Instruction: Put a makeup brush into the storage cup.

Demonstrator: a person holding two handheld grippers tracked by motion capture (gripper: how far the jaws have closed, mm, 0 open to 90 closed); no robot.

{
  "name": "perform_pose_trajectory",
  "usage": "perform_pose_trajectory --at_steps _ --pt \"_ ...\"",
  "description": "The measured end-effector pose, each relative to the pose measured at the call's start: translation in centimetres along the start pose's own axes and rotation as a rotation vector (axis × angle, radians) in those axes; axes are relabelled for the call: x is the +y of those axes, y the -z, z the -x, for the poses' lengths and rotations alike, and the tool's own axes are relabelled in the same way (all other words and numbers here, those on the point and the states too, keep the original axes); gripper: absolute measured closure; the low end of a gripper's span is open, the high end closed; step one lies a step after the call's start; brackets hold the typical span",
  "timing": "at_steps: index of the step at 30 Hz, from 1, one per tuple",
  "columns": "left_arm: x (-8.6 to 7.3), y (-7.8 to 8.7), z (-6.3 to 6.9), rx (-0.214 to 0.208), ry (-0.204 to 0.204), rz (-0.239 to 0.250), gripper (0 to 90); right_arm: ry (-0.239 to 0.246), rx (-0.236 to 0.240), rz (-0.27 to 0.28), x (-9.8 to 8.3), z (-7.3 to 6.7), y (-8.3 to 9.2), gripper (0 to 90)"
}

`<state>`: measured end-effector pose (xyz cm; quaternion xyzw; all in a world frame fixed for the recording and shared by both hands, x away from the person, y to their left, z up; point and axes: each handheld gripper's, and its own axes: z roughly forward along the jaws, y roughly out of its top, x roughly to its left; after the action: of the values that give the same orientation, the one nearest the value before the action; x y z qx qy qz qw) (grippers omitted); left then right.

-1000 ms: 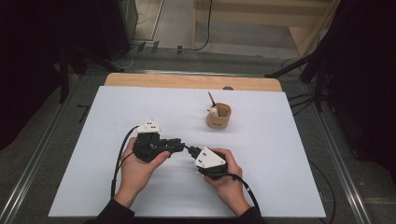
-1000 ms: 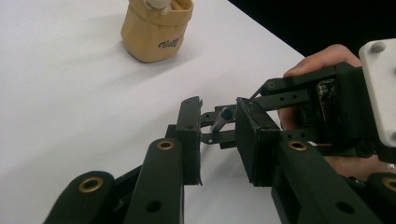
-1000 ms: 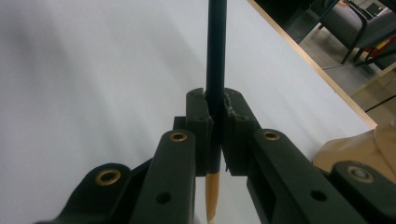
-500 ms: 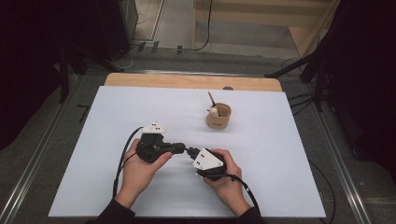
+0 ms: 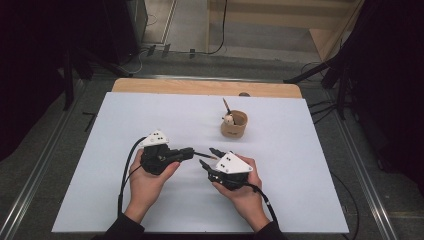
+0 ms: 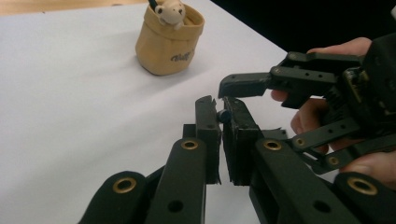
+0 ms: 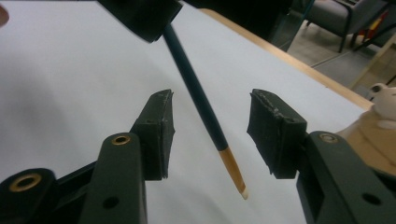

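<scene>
high view / left gripper (image 5: 191, 153): black two-jaw tool with white top plate, held in left hand (image 5: 150, 180), low over white tabletop (image 5: 125, 125), jaws clamped on one end of thin dark-teal pencil (image 5: 202, 155).
high view / pencil: roughly level, running from left jaws toward right gripper (image 5: 206, 156), pale tip between the right jaws.
high view / right gripper: black tool with white three-cornered plate, in right hand (image 5: 245, 192), jaws parted, just been opening, pencil between them but pads off it.
high view / cup: small tan round cup with a little cream bear figure (image 5: 234, 123), upright, beyond both grippers, well apart from them; dark stick poking up out of it.
high view / table edge: bare wood strip (image 5: 200, 87) along far side.
left gripper view / own jaws: pressed together, dark pencil end (image 6: 224, 115) pinched between pads.
left gripper view / right gripper (image 6: 236, 86): close by at right, its fingers spread, hand behind.
left gripper view / cup (image 6: 168, 39): upright on white surface, upper left, bear at rim.
right gripper view / own jaws: spread wide, pads (image 7: 156, 126) clear of pencil on both sides.
right gripper view / pencil (image 7: 201, 102): slanting down from the left gripper's black jaw (image 7: 140, 16) at top, wood-coloured tip with white point hanging between the pads, touching neither.
right gripper view / cup (image 7: 373, 135): at right edge, partly hidden behind jaw.
</scene>
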<state>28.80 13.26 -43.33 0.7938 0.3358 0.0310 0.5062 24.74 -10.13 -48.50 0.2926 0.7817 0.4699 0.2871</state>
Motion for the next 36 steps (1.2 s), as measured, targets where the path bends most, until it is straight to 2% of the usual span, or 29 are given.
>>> perform_pose_trajectory --at_steps 5,11,15,18,20,23,26,30,36 --pt "-0.1 0.5 0.0 0.026 -0.015 0.055 86.0 -0.028 -0.037 0.023 0.1 0.2 0.4 49.1" --pt "-0.2 1.1 0.0 0.029 -0.022 0.114 86.0 -0.071 -0.05 0.035 0.3 0.4 0.7 48.5" --pt "-0.3 1.4 0.0 0.025 -0.019 0.154 86.1 -0.132 -0.056 0.057 0.6 0.5 1.1 48.2" --pt "-0.5 1.5 -0.1 0.014 -0.03 0.196 86.1 -0.199 -0.035 0.083 0.9 0.7 1.4 47.1" --pt "-0.6 1.6 0.0 0.027 -0.035 0.219 86.0 -0.242 -0.032 0.092 1.0 0.9 1.6 46.3" --pt "-1.0 1.5 -0.1 0.036 -0.025 0.261 86.1 -0.28 -0.039 0.108 1.1 1.1 1.8 44.7" --pt "-1.1 1.5 -0.3 0.038 -0.019 0.279 86.1 -0.329 -0.041 0.115 1.1 1.2 1.9 44.1" --pt "-1.3 1.4 -0.5 0.019 -0.013 0.313 86.1 -0.343 -0.059 0.127 1.2 1.1 1.9 44.3" --pt "-1.6 1.4 -0.5 0.028 -0.022 0.347 86.1 -0.393 -0.059 0.14 1.3 1.0 1.9 44.0"
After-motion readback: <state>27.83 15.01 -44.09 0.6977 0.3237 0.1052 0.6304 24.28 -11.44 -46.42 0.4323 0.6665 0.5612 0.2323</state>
